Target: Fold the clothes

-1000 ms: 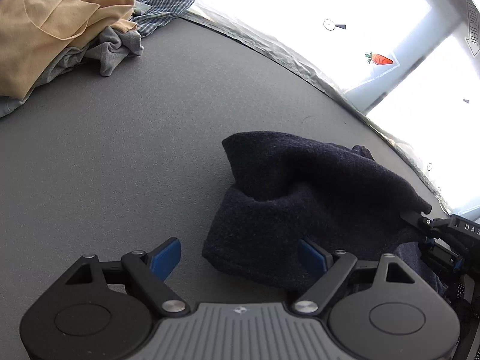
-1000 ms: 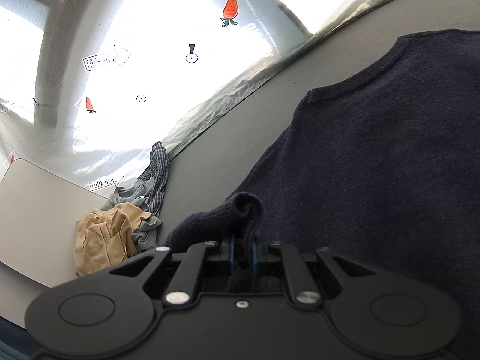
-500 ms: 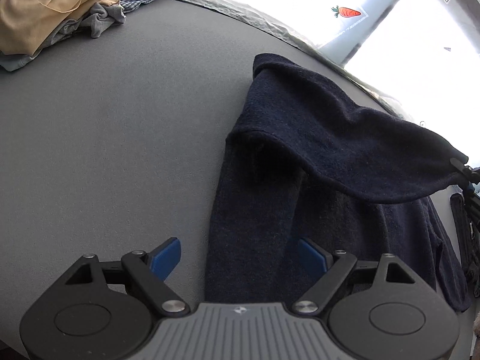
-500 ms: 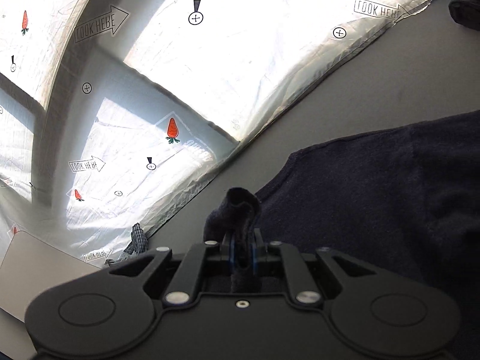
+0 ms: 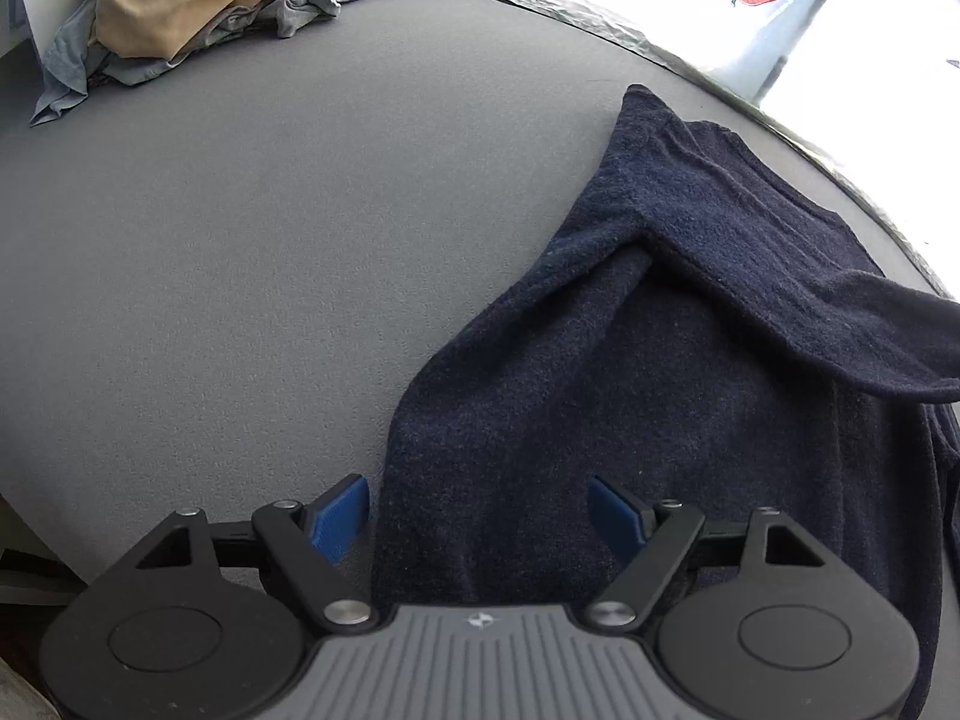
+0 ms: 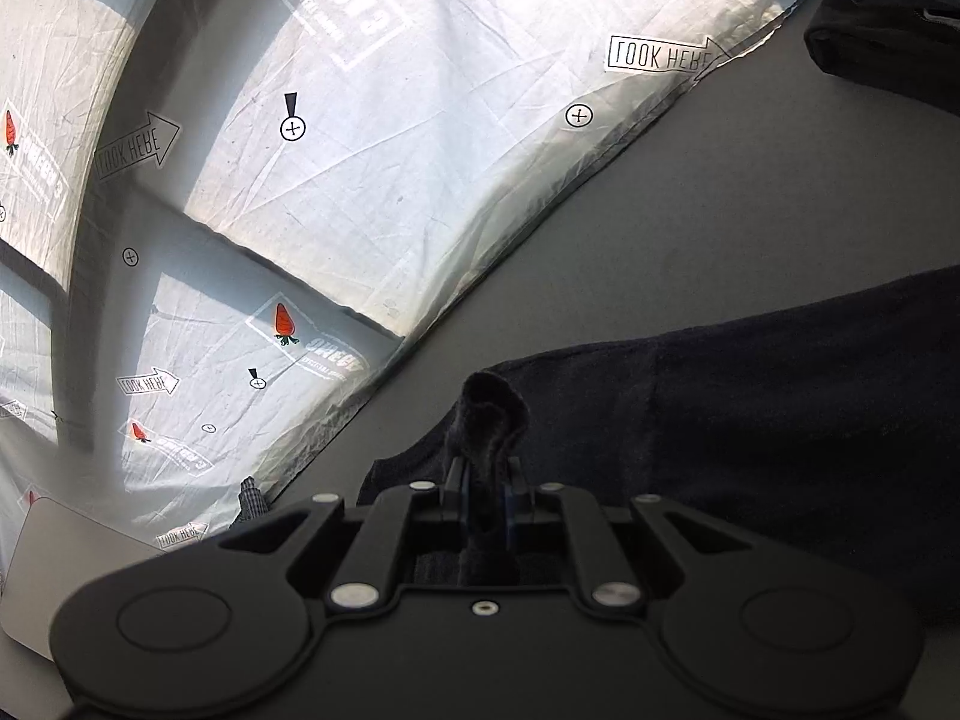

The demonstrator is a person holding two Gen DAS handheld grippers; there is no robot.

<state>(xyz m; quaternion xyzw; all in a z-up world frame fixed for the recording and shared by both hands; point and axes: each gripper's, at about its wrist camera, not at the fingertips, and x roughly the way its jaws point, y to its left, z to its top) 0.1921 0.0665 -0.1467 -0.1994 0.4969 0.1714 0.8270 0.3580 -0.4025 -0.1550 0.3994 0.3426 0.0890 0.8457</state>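
A navy knit sweater (image 5: 690,372) lies on the grey table (image 5: 270,240), one sleeve (image 5: 810,276) folded across its body toward the right. My left gripper (image 5: 480,516) hovers over the sweater's near left edge. Its blue pads (image 5: 336,516) stand wide apart and are closing, with the cloth below them and not pressed. In the right wrist view my right gripper (image 6: 485,492) is shut on a bunched end of the navy sweater (image 6: 780,420), which sticks up between the fingers. The rest of the garment spreads to the right.
A pile of tan, grey and checked clothes (image 5: 192,6) sits at the table's far left. A dark folded garment (image 6: 888,42) rests at the far right. A white printed sheet (image 6: 390,150) hangs behind the table, and a pale board (image 6: 66,570) lies at the left.
The right gripper has carried the sleeve end across the sweater to the right, stretching the sleeve over the body. The left gripper has slid back toward the sweater's near edge, its pads slightly narrower.
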